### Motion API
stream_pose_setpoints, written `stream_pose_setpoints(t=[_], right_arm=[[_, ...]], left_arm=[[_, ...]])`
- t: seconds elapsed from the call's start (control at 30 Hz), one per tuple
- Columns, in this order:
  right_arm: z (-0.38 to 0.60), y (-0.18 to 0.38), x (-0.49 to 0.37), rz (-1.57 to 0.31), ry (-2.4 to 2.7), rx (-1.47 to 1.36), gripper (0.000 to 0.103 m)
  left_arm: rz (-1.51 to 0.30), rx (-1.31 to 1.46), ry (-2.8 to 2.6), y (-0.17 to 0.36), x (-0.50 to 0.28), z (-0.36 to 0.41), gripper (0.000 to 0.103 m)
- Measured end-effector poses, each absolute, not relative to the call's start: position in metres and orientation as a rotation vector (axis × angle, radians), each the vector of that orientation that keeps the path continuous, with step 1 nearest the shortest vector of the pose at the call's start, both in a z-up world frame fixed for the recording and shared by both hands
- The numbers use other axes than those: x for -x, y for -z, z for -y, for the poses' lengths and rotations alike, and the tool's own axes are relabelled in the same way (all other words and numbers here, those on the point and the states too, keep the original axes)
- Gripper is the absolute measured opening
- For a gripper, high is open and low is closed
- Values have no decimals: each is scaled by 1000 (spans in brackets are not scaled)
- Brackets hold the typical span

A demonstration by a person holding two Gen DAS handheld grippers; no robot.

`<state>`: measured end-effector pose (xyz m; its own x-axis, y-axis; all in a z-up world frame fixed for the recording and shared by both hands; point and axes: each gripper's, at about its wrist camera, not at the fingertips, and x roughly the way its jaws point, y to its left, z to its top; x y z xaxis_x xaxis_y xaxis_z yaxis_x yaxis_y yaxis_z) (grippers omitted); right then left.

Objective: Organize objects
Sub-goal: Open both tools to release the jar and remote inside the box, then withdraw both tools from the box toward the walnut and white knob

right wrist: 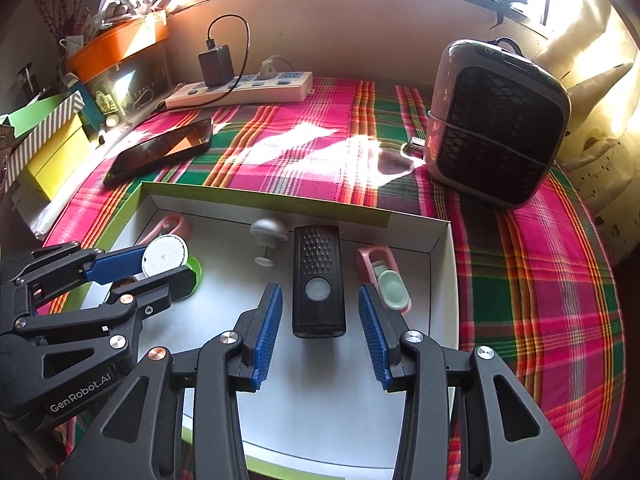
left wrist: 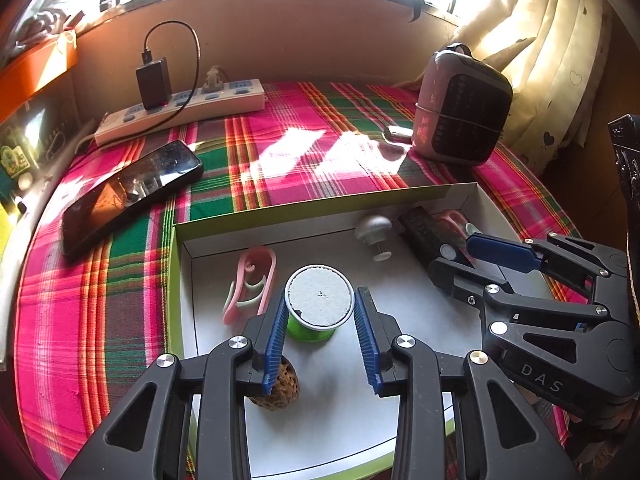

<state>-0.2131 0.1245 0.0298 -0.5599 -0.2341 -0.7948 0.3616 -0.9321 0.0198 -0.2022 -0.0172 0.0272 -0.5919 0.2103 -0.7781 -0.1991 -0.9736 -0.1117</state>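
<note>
While both grippers gape, the box (left wrist: 178, 264) holds six objects.

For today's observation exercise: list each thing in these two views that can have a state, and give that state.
Left tool: open, straddling the spool.
Right tool: open, straddling the black device.
Green spool: upright in the box.
Black device: lying flat.
Box: lidless.
Phone: screen dark.
Charger: plugged into the power strip.
</note>
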Motion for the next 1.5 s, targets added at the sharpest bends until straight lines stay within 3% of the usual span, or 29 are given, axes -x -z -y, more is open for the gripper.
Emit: stream_pose_setpoints(t=[0.33,0.8,1.5], right_arm=[[-132,-38,200,-178,2520,-1218,44],[-143,-49,175,-155,2557,-1163,46],[-177,-60,130,-121,2630,-1086,46]], left_arm=[[14,1236,-2633,-37,187,16,38],[-11,1177,-2677,-49,158,20,39],[94,1133,-2699,-53,109,51,39]])
